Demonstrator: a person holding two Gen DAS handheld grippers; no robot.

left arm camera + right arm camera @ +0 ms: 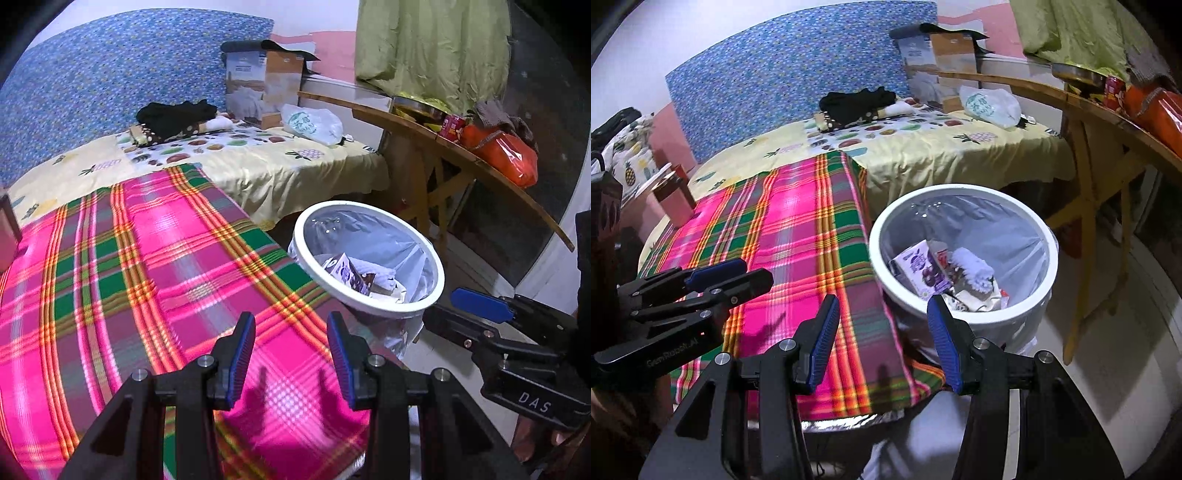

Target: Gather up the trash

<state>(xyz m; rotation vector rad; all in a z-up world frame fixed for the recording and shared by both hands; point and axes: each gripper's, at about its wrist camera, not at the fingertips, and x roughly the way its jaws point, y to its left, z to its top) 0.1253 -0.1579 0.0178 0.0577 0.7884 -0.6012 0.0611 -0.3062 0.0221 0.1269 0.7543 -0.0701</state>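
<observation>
The left gripper [291,354] has its jaws spread wide with nothing between them, hovering over the bright pink, green and orange plaid cloth [155,266] that covers the near surface. The right gripper [882,339] is likewise spread and empty, poised at the cloth's edge with its right finger just in front of the white round waste bin lined with a clear plastic bag [1039,230].

The collected trash sits inside that bin: a purple-and-white printed carton [919,269], a white fuzzy scrap [973,271] and some pale crumpled paper [975,301] beneath them. No loose trash shows on the plaid cloth, so I judge the step in hand to be finding the next piece. The likeliest candidate is the crumpled white plastic bag with green print [991,101] lying far back on the yellow fruit-patterned sheet [960,155], though whether it counts as trash cannot be told. To do it well, keep the jaws spread while reaching, pinch a raised fold of the film, not the sheet beneath, and release only once over the bin's mouth, since light film drifts.

Counted: two grippers, one bin, at least three items in it, one plastic bag, one open cardboard box [940,62], one black garment [858,101].
</observation>
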